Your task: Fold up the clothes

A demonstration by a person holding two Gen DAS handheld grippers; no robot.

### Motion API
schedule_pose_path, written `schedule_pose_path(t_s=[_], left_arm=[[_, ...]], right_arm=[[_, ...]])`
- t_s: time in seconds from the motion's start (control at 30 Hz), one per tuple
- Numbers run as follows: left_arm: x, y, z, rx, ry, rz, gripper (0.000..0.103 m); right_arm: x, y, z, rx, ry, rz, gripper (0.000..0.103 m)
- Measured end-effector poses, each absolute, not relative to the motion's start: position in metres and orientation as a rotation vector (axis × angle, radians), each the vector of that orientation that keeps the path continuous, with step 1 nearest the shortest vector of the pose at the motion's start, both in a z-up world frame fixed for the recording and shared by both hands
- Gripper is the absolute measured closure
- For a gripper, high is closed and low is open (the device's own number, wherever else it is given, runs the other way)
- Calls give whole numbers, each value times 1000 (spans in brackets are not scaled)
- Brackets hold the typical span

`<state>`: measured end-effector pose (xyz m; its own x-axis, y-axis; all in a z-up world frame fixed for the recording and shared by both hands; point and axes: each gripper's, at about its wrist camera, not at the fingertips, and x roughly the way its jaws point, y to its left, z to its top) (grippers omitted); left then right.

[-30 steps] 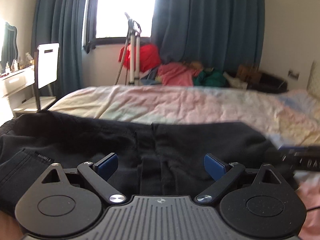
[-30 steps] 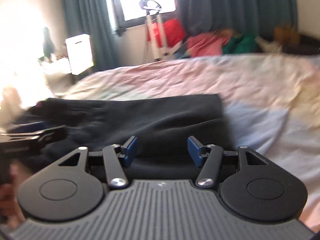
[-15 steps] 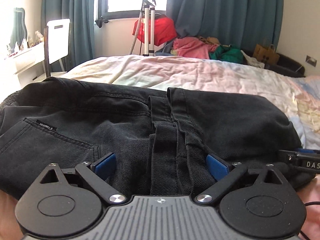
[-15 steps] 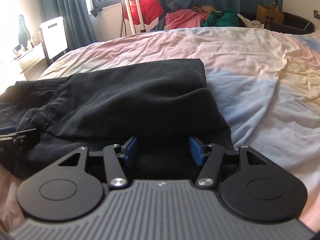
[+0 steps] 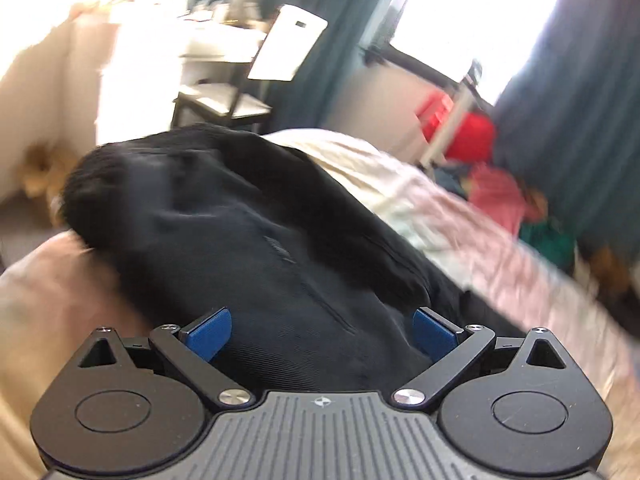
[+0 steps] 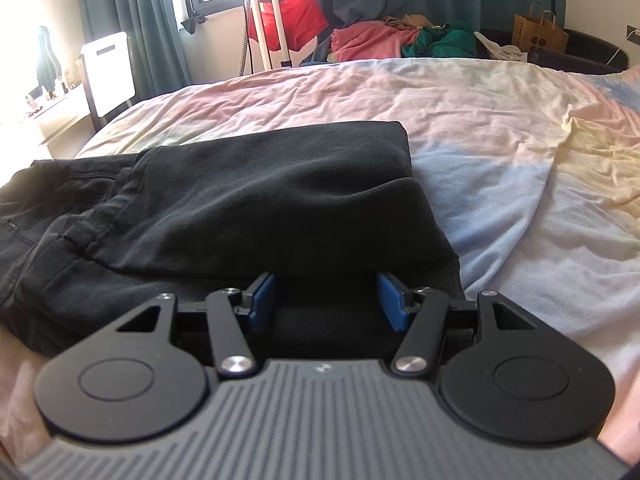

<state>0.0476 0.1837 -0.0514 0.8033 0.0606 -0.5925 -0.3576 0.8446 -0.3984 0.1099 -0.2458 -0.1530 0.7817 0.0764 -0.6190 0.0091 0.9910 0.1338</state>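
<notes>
the black denim jeans (image 6: 248,200), part-folded on the pastel bedsheet (image 6: 500,128), look heavy, limp. left gripper (image 5: 322,334) widening, right gripper (image 6: 326,302) unclenched; neither grasps. take the thick folded edge at six o'clock.

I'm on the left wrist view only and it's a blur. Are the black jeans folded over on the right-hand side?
Observer: Yes. The right wrist view shows the black jeans with the legs folded over on top, the far edge lying straight across the bedspread.
Operator: Is the right gripper pinching them?
Observer: No. The right gripper is over the near edge with its jaws apart, and no cloth is pinched.
Operator: Anything beyond the bed?
Observer: A brown paper bag stands past the far side.
</notes>
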Motion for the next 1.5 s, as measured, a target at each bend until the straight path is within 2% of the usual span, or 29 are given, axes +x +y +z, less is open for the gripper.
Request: schedule_pose_path(t_s=[0.17,0.4,0.53,0.6,0.73,0.77,0.87,0.9,0.97,1.0,1.03,1.2,1.33,1.5], left_arm=[[28,230,-59,-721,610,395,1],[51,281,-115,-1235,702,283,2],[56,305,-127,-1386,619,314,5],[55,317,-127,-1409,554,343,9],[59,328,-116,-1274,494,417,24],[61,329,-115,-1238,495,427,37],[65,328,-108,-1132,497,448,57],[66,328,-105,-1095,498,452,60],[75,312,-88,-934,516,487,74],[80,303,-79,-842,523,507,78],[84,287,-67,-730,510,525,88],[92,206,-11,-250,403,532,91],[93,146,38,-109,290,466,92],[98,16,93,36,123,317,92]], right_arm=[[108,-242,-151,114,667,28,44],[108,-236,-148,98,663,41,44],[106,-234,-142,91,637,50,45],[102,-235,-134,99,605,57,45],[100,-231,-127,116,578,96,45],[102,-226,-128,111,598,113,45],[114,-208,-143,36,703,158,45],[115,-204,-147,14,708,155,44],[117,-197,-154,-30,718,148,44],[117,-197,-154,-29,720,149,44],[116,-200,-152,-13,718,152,44],[105,-221,-136,92,688,143,45],[95,-252,-118,210,622,103,45],[81,-297,-96,360,520,45,45]])
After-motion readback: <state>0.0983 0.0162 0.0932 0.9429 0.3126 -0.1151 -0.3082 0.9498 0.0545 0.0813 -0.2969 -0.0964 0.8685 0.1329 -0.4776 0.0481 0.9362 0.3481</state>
